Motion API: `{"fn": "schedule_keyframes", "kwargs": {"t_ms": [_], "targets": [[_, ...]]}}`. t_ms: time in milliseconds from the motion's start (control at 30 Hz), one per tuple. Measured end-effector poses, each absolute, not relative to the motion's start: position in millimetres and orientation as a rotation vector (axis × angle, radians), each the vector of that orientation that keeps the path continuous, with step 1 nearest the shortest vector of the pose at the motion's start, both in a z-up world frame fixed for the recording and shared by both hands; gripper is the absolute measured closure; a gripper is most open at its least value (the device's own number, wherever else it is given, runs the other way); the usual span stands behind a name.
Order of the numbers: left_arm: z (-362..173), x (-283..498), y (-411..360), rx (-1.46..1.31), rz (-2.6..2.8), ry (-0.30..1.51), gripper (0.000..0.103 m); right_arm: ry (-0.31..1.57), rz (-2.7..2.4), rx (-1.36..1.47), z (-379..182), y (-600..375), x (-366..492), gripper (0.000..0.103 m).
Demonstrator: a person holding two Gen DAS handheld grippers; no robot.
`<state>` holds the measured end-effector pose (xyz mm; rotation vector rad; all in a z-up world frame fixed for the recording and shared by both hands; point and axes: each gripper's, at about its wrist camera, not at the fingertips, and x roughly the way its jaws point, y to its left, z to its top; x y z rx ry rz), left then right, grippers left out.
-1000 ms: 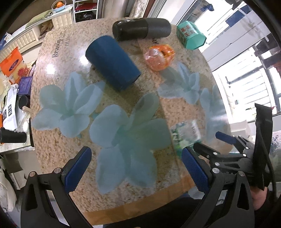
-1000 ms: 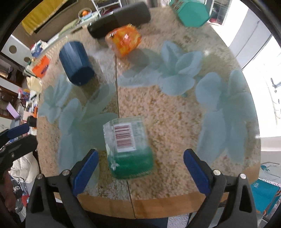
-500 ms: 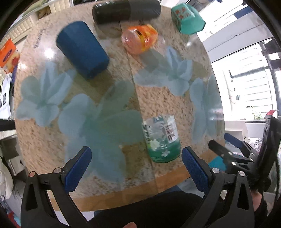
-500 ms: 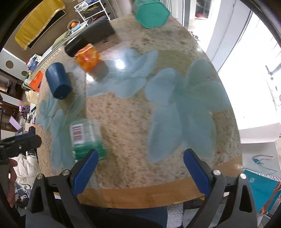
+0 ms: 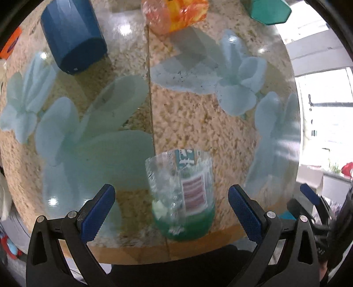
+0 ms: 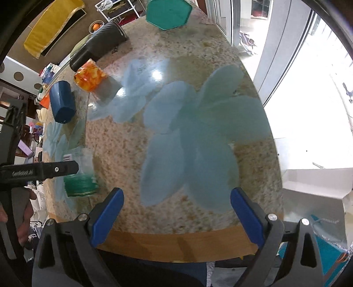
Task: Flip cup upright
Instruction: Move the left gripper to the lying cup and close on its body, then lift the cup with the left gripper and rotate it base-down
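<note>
On the worktop, a speckled top with pale blue flowers, four other things lie well beyond the cup: a blue cup on its side at far left, an orange jar beside it, a green box at far right, and a black cylinder on its side behind the jar. None of them lies between either tool and the clear cup.

The cup lies on its side near the worktop's front edge, just ahead of the left tool and between the lines of its fingers. Its long axis runs away from that camera; the green end faces the front edge and the clear end points toward the far things. Blur makes it hard to say which end is the mouth.

The left tool stands wide, holding nothing. The right tool is also wide and holds nothing, over bare worktop well to the right of the cup.
</note>
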<state>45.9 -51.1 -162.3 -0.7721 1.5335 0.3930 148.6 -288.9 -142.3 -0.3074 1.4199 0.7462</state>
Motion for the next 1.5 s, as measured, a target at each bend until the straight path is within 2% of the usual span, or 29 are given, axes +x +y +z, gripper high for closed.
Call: {"fn": "schedule_keyframes", "kwargs": {"t_ms": [300,367,433,500,533,567,900,1000,1300,1500], "targets": [[-196,47,-53,-0.827,0.48,1.586,0.002,1.451,0.761,-0.297,-151,-305,172,0.006],[-200,48,-56,-0.828,0.489,1.598,0.015,1.454,0.768,-0.298,-152,-306,175,0.006],[-201,47,-55,-0.828,0.507,1.593,0.018,1.46,0.771,-0.3,-154,-306,177,0.006],[-197,47,-56,-0.821,0.514,1.582,0.027,1.465,0.773,-0.301,-156,-307,180,0.006],[-195,47,-55,-0.82,0.511,1.573,0.035,1.465,0.773,-0.301,-156,-307,180,0.006],[-193,47,-53,-0.827,0.506,1.565,0.037,1.466,0.773,-0.302,-156,-307,181,0.006],[-193,47,-63,-0.86,0.481,1.528,0.04,1.466,0.781,-0.311,-157,-299,181,0.006],[-176,42,-48,-0.861,0.479,1.484,0.04,1.464,0.782,-0.315,-156,-297,180,0.006],[-121,49,-36,-0.775,0.445,1.223,0.04,1.431,0.783,-0.319,-150,-292,176,0.006],[-96,45,-26,-0.616,0.459,1.053,0.04,1.381,0.781,-0.325,-139,-293,173,0.006]]}}
